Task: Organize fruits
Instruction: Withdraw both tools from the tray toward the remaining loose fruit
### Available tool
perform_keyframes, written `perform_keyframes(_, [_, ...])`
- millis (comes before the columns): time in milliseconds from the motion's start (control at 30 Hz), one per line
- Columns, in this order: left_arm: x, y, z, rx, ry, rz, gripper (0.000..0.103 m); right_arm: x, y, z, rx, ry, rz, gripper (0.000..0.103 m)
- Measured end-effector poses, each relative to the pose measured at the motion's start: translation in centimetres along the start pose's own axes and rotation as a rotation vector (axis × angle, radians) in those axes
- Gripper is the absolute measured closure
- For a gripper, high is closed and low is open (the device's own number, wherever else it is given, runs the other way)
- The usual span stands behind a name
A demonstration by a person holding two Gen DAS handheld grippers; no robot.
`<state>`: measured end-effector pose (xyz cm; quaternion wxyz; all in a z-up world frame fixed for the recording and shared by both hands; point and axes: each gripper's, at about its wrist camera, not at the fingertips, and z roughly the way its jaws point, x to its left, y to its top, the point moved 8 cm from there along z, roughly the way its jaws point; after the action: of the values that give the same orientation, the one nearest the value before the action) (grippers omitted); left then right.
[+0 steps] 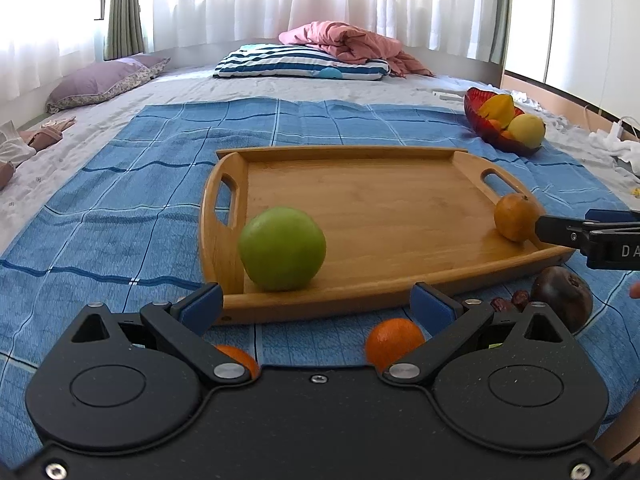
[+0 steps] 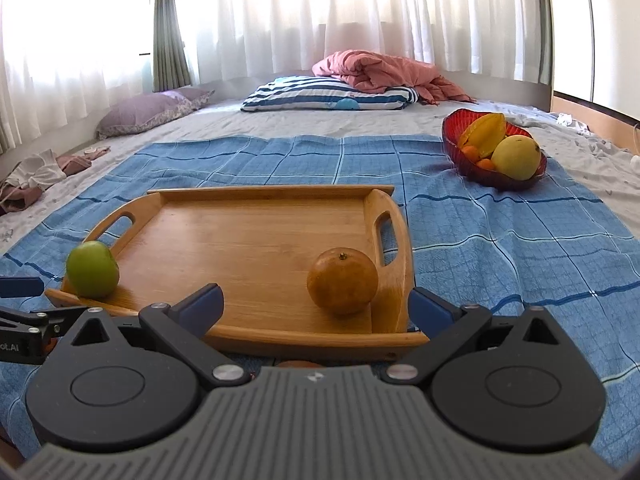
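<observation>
A wooden tray point(image 1: 380, 200) lies on a blue checked cloth. A green apple point(image 1: 282, 248) sits in the tray's near left corner, just beyond my open left gripper point(image 1: 318, 304), which holds nothing. A brownish orange point(image 2: 343, 282) rests by the tray's right handle, just ahead of my right gripper point(image 2: 316, 304). That gripper is open wide and its pads are off the fruit. In the left wrist view, one of the right gripper's fingers point(image 1: 558, 233) ends beside the same orange point(image 1: 516, 218). Two small oranges point(image 1: 394, 342) lie on the cloth under my left gripper.
A red bowl point(image 2: 496, 148) with a starfruit, a yellow fruit and small oranges stands on the cloth at the far right. A dark purple fruit point(image 1: 564, 296) and red dates point(image 1: 512, 302) lie by the tray's near right corner. Pillows and a pink blanket are at the bed's far end.
</observation>
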<state>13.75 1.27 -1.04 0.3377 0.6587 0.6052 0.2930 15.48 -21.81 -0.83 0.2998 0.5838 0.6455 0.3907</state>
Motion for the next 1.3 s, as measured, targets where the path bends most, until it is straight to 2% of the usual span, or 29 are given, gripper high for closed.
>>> perform_keyframes(200, [0.3,-0.7,-0.6,-0.006,0.004,-0.005,0.003,-0.1,-0.7,-0.5,-0.012,-0.01,0.005,0.0])
perform_keyframes(533, [1.1,-1.8,-1.7,-0.021,0.0,-0.033,0.002,-0.9,-2.0,-1.5,-0.041,0.031,0.126,0.0])
perform_keyframes(967, [1.3,-3.3,-3.1,-0.027,-0.019,-0.045,0.002,-0.9,-3.1,-3.4,-0.137,-0.01,0.121,0.0])
perform_keyframes(1200, [1.3,-3.8,-3.3,-0.042,-0.024,-0.043,0.002,-0.2,-4.0,-4.2,-0.145,-0.027,0.054,0.0])
perform_keyframes(1300, [1.5,-4.1,-3.2,-0.04,-0.005,-0.039,0.002,-0.2,-4.5,-4.0,-0.122,-0.037,0.059,0.0])
